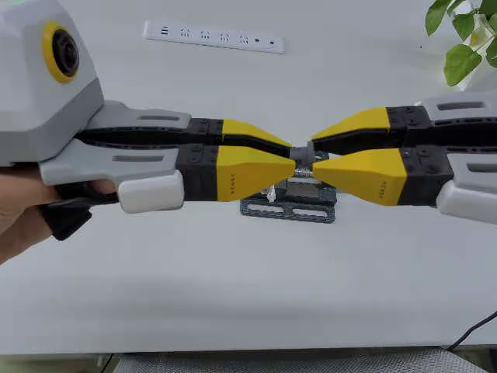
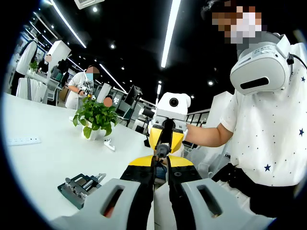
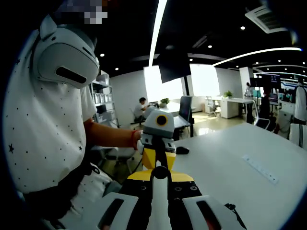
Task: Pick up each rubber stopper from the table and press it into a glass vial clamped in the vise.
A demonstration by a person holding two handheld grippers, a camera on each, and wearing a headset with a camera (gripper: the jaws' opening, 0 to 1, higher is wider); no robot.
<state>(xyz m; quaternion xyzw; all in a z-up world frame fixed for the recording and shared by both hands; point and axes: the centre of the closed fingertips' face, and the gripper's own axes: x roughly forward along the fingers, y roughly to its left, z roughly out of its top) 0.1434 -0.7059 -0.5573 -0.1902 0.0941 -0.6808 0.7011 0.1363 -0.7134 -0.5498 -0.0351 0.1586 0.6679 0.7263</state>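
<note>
Yellow-tipped left tool (image 1: pixel 293 155): reaches in from the left, level above the white worktop (image 1: pixel 233 295). Your hand (image 1: pixel 19 214) wraps its handle at the edge of the head view. Its two jaws run together to a point, pinched on the rubber stopper (image 1: pixel 303 152).
power strip (image 1: pixel 213 36): white, lying flat at the far side of the worktop, well apart from both tools.
rubber stopper: dark grey, caught where the two tools meet nose to nose. In the left gripper view it sits (image 2: pixel 161 151) just past your own tips, off the worktop. In the right gripper view it sits (image 3: pixel 160 173) at the end of that tool's jaws.
vise (image 1: pixel 291 200): small, on a dark base plate, flat on the worktop. In the head view it is just below the stopper. In the left gripper view it lies low and to the left (image 2: pixel 79 187), apart from both tools.
pale upright part (image 1: pixel 301 172): stands in the vise under the stopper. It is too hidden to tell whether it is the glass vial.
right tool (image 1: pixel 313 159): reaches in from the right, mirroring the left one. Its jaws are drawn together at the tip, closed on the same stopper.
plant (image 1: pixel 466 39): green leaves at the far right corner.
cable (image 1: pixel 475 330): dark, at the near right edge of the worktop.
</note>
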